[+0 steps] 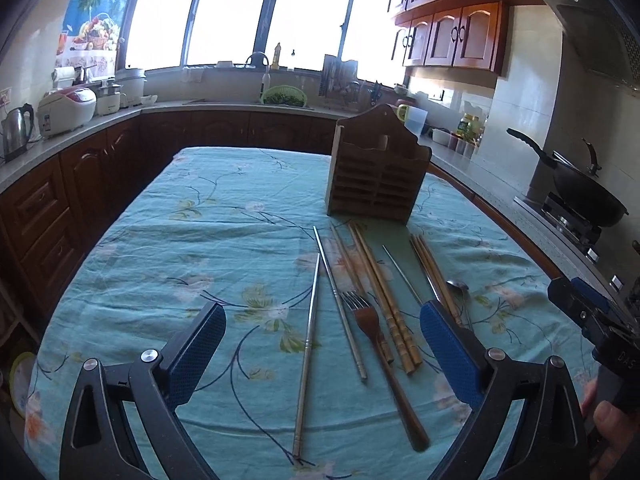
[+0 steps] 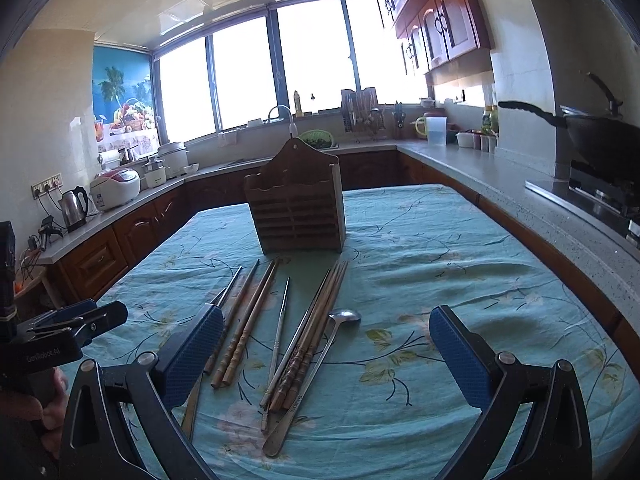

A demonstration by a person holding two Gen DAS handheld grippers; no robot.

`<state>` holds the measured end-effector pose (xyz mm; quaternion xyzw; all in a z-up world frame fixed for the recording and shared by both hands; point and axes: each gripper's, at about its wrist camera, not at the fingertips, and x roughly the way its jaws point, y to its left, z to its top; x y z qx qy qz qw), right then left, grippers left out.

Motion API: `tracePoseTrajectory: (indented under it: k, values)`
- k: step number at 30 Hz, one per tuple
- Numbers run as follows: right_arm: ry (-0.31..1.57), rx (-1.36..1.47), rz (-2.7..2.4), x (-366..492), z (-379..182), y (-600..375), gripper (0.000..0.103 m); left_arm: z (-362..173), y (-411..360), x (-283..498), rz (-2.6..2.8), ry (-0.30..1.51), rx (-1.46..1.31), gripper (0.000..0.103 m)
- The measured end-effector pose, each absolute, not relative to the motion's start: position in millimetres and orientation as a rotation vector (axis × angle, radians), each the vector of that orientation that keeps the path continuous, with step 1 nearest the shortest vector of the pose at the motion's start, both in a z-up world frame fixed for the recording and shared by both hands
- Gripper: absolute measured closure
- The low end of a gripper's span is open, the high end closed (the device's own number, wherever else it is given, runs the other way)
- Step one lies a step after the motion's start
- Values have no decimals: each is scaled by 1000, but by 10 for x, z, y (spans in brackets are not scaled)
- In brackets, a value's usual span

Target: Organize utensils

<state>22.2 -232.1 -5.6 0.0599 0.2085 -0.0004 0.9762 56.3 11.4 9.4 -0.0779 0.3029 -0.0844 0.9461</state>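
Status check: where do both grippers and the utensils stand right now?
Left gripper and right gripper: jaws open, empty. Chopsticks, brown-handled metal fork and long steel spoon loose on teal floral tablecloth. Slatted wooden utensil holder upright behind them, nothing blocking.

Bright bay windows (image 1: pixel 236 12), wooden cabinets (image 1: pixel 448 36), stone countertop (image 2: pixel 500 184), floral teal tablecloth (image 1: pixel 200 240), tiled walls.
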Motion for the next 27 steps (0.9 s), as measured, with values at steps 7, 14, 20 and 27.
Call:
tracePoseTrajectory:
  k: [7, 14, 20, 27]
  values:
    - [550, 396, 145, 508, -194, -2507, 29, 18, 41, 1040, -335, 817, -192, 42]
    - [779, 443, 179, 768, -450, -2567, 57, -71, -42, 1517, -421, 939, -213, 66]
    - [857, 481, 191, 946, -583, -2598, 59, -174, -64, 1755, -423, 985, -222, 67]
    - [890, 509, 203, 1076, -668, -2639, 66, -234, -27, 1833, -422, 1008, -250, 67]
